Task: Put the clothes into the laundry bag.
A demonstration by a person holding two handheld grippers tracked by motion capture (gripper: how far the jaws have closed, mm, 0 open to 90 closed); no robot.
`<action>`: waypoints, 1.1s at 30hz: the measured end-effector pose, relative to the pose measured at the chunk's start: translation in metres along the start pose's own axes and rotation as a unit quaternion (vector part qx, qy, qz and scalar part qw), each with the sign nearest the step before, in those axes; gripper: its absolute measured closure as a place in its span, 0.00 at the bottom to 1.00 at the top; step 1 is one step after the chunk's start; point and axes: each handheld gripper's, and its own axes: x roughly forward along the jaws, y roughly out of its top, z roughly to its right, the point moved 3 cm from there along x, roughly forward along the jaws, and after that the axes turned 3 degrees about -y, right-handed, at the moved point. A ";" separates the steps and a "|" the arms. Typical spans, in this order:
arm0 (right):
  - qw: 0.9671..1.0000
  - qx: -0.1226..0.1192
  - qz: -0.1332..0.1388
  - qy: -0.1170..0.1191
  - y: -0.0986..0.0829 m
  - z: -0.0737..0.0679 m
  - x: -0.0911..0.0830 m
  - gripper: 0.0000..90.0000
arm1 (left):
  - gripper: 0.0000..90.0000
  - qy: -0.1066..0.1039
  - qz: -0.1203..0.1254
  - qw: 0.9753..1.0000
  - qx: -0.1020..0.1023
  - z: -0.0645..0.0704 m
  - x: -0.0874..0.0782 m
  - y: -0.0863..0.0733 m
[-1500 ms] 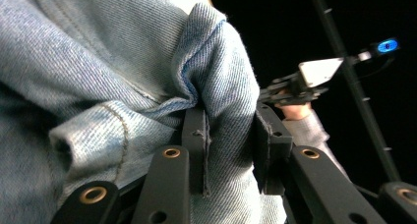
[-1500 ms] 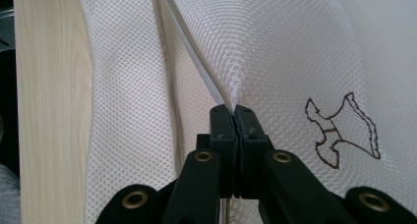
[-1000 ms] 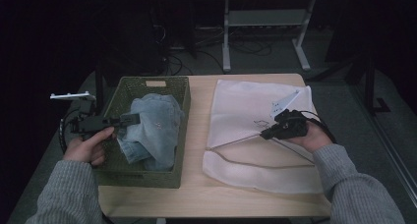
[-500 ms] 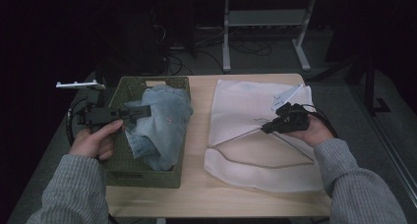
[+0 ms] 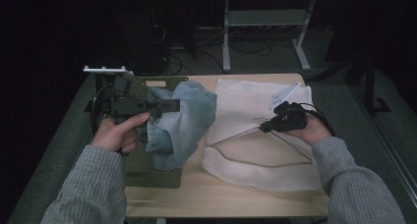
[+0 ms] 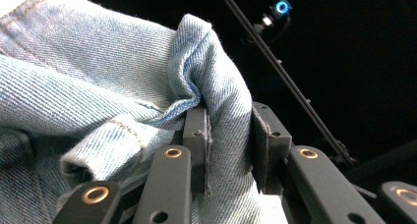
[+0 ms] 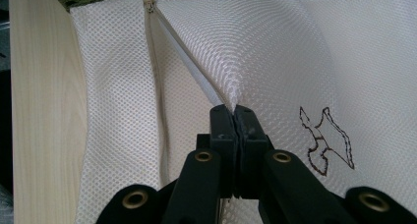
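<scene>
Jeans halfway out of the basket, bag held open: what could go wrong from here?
The left gripper pinches only a fold of the jeans, so the hanging bulk may slip free. The right gripper holds a thin edge of the mesh bag; the opening could sag shut. The trailing denim may snag the basket.

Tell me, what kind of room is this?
Probably a dim lab or workshop, set up for sorting laundry: a wooden table holds a green basket, denim jeans and a white mesh laundry bag, with cables on the floor behind.
</scene>
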 end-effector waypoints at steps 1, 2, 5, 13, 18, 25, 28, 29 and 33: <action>1.000 -0.002 0.001 0.000 0.000 0.000 0.000 0.98 | 0.80 -0.001 -0.005 1.000 0.004 0.002 0.003 0.001; 1.000 -0.002 0.001 -0.001 0.001 0.000 -0.001 0.98 | 0.80 -0.002 -0.006 1.000 0.005 0.004 0.007 0.001; 1.000 -0.002 0.005 -0.002 0.002 0.000 -0.004 0.98 | 0.81 -0.007 -0.014 1.000 0.005 0.008 0.016 0.002; 1.000 0.000 0.009 -0.002 0.002 0.002 -0.007 0.98 | 0.85 -0.016 -0.050 0.999 0.008 0.006 0.048 -0.004; 1.000 0.004 0.012 -0.002 0.001 0.003 -0.008 0.98 | 0.85 -0.031 -0.063 0.997 0.010 0.006 0.068 -0.005; 1.000 0.005 0.016 -0.003 0.001 0.004 -0.010 0.98 | 0.85 -0.040 -0.070 0.997 0.018 0.015 0.084 -0.003; 1.000 0.008 0.018 -0.004 0.000 0.005 -0.011 0.98 | 0.86 -0.039 -0.079 0.996 0.020 0.015 0.091 -0.005; 1.000 0.007 0.017 -0.004 0.000 0.005 -0.011 0.98 | 0.86 -0.042 -0.082 0.996 0.018 0.014 0.093 -0.006; 1.000 0.006 0.017 -0.005 0.000 0.004 -0.011 0.98 | 0.86 -0.052 -0.088 0.995 0.010 0.006 0.105 -0.013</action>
